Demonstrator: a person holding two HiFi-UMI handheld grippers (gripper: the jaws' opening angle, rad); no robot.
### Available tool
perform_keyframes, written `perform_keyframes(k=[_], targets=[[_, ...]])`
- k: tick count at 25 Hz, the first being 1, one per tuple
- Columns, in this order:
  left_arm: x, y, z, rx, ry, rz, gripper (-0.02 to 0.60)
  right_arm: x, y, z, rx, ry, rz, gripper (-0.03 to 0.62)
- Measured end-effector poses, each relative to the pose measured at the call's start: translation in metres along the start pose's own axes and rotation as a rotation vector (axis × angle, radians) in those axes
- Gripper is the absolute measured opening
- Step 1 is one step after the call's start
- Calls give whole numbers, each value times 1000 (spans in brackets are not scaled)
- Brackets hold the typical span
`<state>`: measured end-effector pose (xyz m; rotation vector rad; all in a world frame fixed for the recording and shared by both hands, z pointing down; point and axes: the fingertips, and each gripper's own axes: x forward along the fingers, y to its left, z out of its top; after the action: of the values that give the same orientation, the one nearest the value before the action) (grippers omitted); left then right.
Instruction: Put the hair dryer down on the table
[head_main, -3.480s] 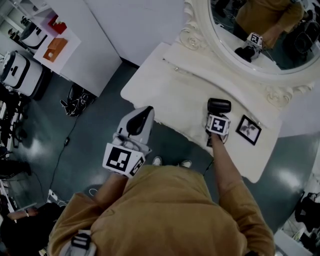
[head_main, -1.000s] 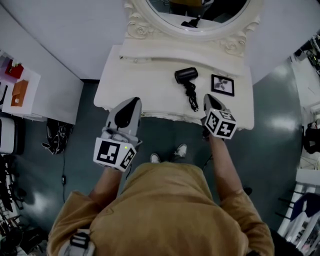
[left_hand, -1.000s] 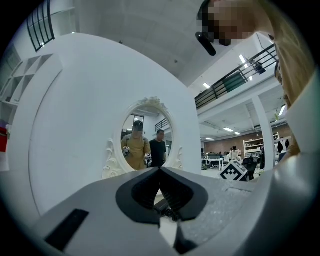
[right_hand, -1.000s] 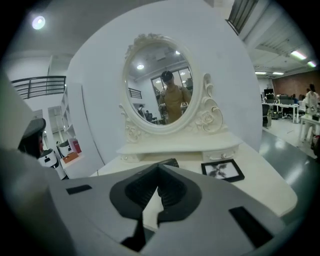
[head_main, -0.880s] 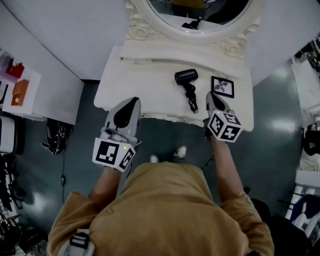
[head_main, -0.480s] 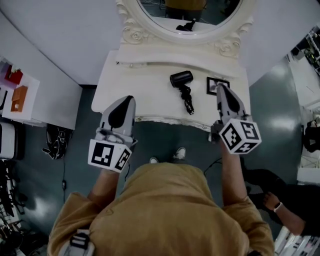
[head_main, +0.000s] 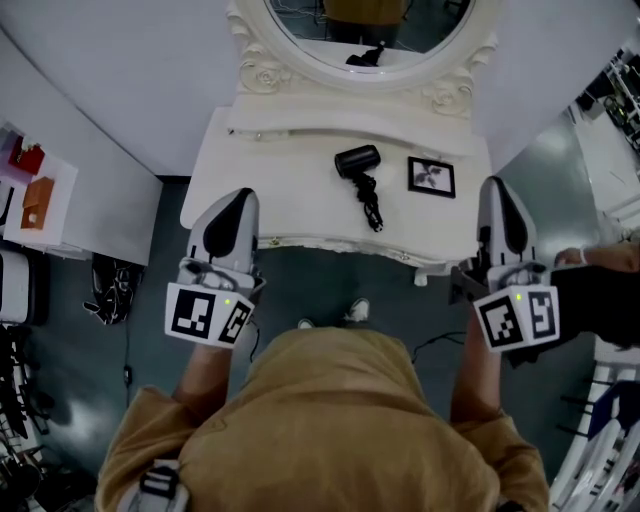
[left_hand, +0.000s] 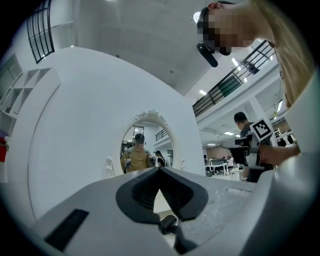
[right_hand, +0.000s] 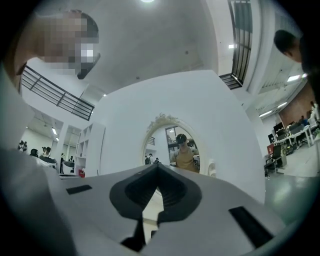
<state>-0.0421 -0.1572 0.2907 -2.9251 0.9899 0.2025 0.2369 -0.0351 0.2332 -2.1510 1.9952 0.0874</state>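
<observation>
The hair dryer (head_main: 357, 162) lies on the table (head_main: 290, 190), upper centre of the frame. Your left gripper (head_main: 242, 195) and right gripper (head_main: 497, 185) are both closed, holding nothing. Its cord (head_main: 370, 205) reaches toward the front edge; sweep past carelessly and you could drag it off.

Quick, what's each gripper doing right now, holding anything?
Left gripper: jaws closed, empty.
Right gripper: jaws closed, empty; the hair dryer lies on the table.

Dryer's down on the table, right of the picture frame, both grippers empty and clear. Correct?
Wrong side. The head view shows the hair dryer on the table left of the picture frame. Left gripper and right gripper are empty and clear, as stated.
</observation>
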Motion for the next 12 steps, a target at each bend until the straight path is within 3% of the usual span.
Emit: perform_keyframes(k=[12], targets=[[-14,19,18,12,-31,53,3,-51,-5,31,-141,-54,-88,3]])
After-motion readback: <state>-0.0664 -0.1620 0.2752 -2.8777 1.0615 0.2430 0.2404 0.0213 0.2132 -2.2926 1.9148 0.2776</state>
